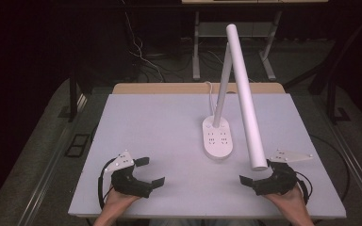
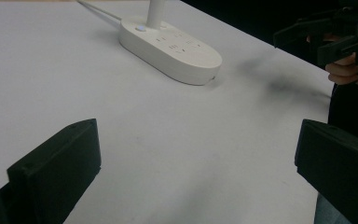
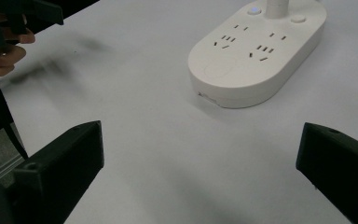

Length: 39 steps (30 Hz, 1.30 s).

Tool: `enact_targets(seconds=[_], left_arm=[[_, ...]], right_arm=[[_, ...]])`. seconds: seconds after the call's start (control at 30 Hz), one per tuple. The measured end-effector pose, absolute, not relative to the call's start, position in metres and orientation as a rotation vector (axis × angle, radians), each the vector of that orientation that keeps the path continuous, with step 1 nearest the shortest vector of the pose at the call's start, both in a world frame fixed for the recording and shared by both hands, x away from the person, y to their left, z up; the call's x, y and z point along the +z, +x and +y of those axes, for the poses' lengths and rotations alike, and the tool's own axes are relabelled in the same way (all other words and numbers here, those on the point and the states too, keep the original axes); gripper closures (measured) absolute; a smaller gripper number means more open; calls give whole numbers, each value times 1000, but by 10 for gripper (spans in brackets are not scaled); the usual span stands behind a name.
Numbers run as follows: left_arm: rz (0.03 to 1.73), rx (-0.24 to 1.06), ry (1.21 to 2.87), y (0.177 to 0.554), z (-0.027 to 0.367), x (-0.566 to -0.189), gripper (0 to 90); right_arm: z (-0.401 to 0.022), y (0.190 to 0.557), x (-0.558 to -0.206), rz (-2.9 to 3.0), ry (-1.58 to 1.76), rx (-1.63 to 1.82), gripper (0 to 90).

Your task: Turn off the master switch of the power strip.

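Nearest the high camera, two forearms entered from the bottom edge, each hand carrying a two-jaw gripper low over the white table (image 1: pixel 146 127). On the person's left, the left gripper (image 1: pixel 152 172) had its black jaws spread wide with nothing between them; in the left gripper view only bare tabletop lay inside the gap. On the person's right, the right gripper (image 1: pixel 257 170) likewise stood wide open and held nothing, as the right gripper view confirmed. Ahead of both grippers and between them stood a white desk lamp whose oval base (image 1: pixel 217 138) carried two rows of power sockets and a round button (image 3: pixel 254 9) beside the upright stem (image 1: pixel 222 84). That base stood well apart from the left gripper and nearer to the right one. From the top of the stem, the lamp's long tubular head (image 1: pixel 245 96) slanted down toward the right gripper, its free end (image 1: pixel 259 164) hanging just above and beside that gripper's jaws; contact could not be judged. From the base's far side, a white cable (image 1: pixel 210 92) ran toward the table's rear edge.
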<state>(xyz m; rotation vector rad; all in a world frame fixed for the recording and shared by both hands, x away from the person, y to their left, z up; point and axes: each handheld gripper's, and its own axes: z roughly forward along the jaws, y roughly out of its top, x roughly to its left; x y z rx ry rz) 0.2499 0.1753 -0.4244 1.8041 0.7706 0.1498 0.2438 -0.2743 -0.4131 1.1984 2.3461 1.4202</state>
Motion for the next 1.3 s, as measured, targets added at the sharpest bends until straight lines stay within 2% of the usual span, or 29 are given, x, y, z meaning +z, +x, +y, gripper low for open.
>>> enact_targets(seconds=[1.3], left_arm=[[742,119,1866,247,167,-417,0]], right_arm=[[-286,241,-415,2333,1233,1415,0]])
